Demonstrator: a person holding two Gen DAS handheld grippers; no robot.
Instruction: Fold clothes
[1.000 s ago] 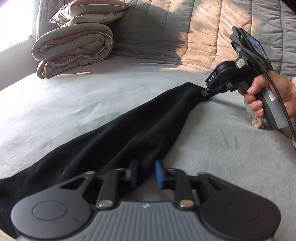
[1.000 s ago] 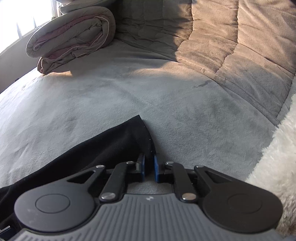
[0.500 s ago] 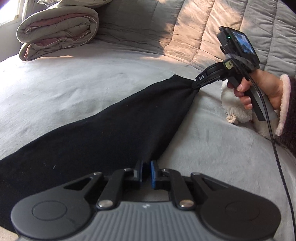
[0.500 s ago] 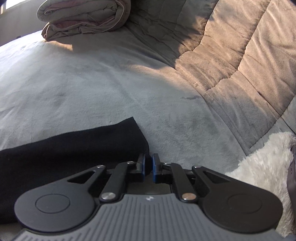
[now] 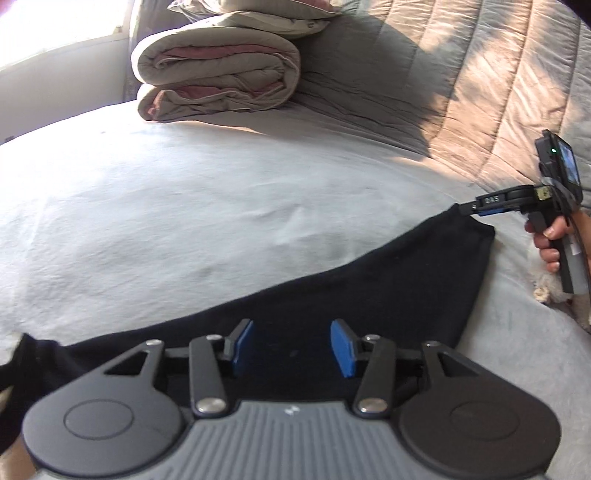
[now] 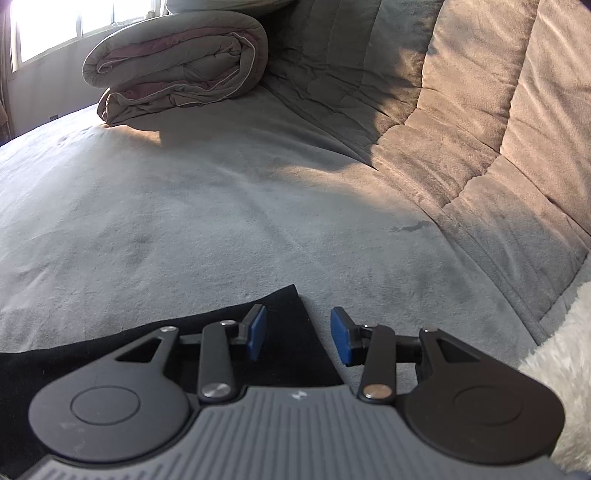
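A black garment (image 5: 369, 295) lies spread flat on the grey bed cover (image 5: 184, 221), stretching from lower left to right. My left gripper (image 5: 291, 339) is open just above its near part, blue pads wide apart and holding nothing. In the right wrist view the garment's far corner (image 6: 288, 314) lies under the open right gripper (image 6: 297, 328), whose left pad is over the cloth and right pad over bare cover. From the left wrist view, the right gripper (image 5: 466, 208) sits at that corner, held by a hand (image 5: 550, 240).
A rolled grey and pink duvet (image 5: 218, 70) (image 6: 177, 62) rests at the back left by a bright window (image 6: 74, 26). A quilted padded backrest (image 5: 443, 74) (image 6: 480, 110) rises behind. A white fluffy blanket (image 6: 561, 350) lies at the right.
Both grippers were shut on the black garment half a second ago and have since opened and let go. The cloth, pulled taut before, now lies flat.
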